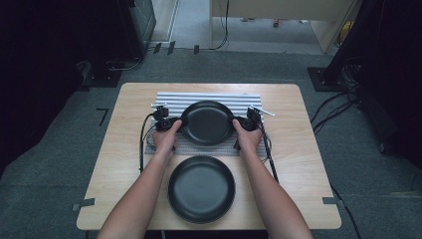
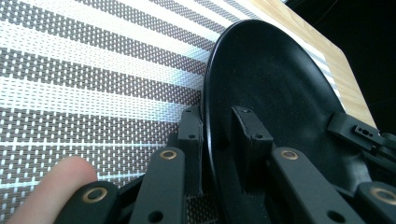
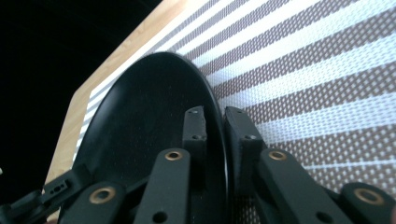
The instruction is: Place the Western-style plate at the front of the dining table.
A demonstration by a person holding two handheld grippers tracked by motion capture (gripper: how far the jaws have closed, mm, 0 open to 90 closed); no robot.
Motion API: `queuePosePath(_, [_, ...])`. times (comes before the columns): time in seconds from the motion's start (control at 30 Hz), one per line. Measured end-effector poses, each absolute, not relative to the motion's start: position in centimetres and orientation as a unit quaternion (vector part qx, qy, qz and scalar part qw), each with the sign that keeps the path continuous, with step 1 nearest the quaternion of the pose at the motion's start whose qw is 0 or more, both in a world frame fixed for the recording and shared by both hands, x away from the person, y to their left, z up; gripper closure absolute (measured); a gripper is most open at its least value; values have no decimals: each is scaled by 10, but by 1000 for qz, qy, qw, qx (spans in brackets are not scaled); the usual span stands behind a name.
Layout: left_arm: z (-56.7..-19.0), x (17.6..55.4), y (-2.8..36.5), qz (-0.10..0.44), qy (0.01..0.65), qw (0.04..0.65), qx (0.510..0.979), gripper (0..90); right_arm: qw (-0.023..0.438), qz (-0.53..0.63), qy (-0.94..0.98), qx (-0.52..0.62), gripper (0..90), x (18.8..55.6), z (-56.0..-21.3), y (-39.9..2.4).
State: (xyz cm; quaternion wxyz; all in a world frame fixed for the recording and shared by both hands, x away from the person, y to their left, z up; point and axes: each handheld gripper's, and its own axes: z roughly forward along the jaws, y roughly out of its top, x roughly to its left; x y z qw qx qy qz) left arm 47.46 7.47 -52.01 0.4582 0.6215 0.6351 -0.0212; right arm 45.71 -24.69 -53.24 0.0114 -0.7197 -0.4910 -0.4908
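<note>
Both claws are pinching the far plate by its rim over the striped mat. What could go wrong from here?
1. Each claw, left and right, grips only the thin rim of the far plate; it could slip or tilt if one side loosens.
2. The near plate sits directly below it in the high view; a dropped plate might strike it.

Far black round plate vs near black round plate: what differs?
The far black round plate sits over the striped woven placemat; the near black round plate lies on the bare wooden table. The far plate's rim is gripped on opposite sides by the left gripper and right gripper; the near plate is untouched. Both look alike in shape and finish.
</note>
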Motion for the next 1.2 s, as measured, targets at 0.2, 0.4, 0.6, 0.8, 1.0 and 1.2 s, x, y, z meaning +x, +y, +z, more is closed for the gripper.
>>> queuePosePath(0.2, [-516,473,78,-27,630,466,620,535,-17,-502,-492,-711,597,454,-526,-249])
queuePosePath(0.4, [-508,468,87,-12,629,461,626,408,-56,-503,-500,-703,586,445,-520,-262])
queuePosePath(0.6, [-498,457,99,8,614,466,638,345,-107,-481,-552,-673,546,434,-507,-274])
queuePosePath(0.8, [-485,442,102,27,585,470,661,304,-132,-484,-573,-648,488,418,-496,-283])
queuePosePath(1.0, [-474,425,104,37,567,475,672,278,-134,-485,-585,-636,410,402,-485,-292])
queuePosePath(1.2, [-463,404,107,48,547,482,683,247,-142,-480,-629,-595,364,381,-475,-295])
